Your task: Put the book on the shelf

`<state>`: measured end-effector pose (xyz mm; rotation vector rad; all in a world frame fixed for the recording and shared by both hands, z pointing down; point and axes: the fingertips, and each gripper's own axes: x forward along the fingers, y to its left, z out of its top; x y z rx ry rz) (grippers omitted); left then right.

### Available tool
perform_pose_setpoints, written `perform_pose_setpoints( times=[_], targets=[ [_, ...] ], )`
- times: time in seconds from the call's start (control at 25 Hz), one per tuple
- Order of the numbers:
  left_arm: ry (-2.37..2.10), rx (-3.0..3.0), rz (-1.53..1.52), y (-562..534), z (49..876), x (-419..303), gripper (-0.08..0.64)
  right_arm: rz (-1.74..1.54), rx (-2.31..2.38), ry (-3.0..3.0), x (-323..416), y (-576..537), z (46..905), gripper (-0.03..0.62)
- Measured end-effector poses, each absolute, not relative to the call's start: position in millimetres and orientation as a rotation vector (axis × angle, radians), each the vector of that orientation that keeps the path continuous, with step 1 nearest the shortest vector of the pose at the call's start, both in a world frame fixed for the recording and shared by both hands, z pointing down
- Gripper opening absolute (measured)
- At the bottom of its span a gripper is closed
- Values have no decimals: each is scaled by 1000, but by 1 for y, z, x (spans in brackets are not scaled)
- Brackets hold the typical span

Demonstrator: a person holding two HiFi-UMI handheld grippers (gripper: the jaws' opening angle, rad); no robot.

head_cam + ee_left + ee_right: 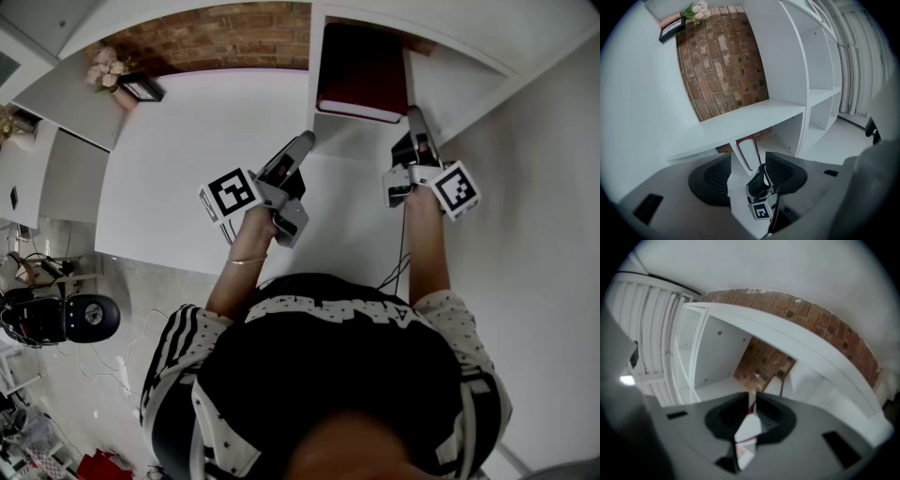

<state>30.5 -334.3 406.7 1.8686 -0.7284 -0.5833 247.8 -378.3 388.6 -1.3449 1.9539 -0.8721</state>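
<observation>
Dark red book (361, 66) is sitting in an open compartment of the white shelf (450, 84), with a brick wall (234, 37) behind. Right claw (413, 117) is pinched almost shut on the book's near right corner. In the right gripper view you can see white pages and a red cover edge clamped between the pads. Left claw (304, 141) is close to the book's near left corner, jaws standing well apart and gripping nothing. Over on the white bench (178, 169) there's a small picture frame (141, 88) and some pale flowers (106, 66).
</observation>
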Motion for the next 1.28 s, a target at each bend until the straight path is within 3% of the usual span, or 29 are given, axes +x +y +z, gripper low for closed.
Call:
perform_pose_setpoints(
  times=[0.32, 0.68, 1.28],
  targets=[
    [-727, 1934, -572, -330, 399, 35, 213, -727, -1324, 2031, 254, -354, 368, 48],
    [-766, 2040, -557, -325, 382, 36, 55, -674, -1243, 2107, 235, -330, 355, 37],
    [-764, 2464, -314, -279, 356, 72, 51, -582, -1257, 2284, 214, -269, 349, 34]
  ],
)
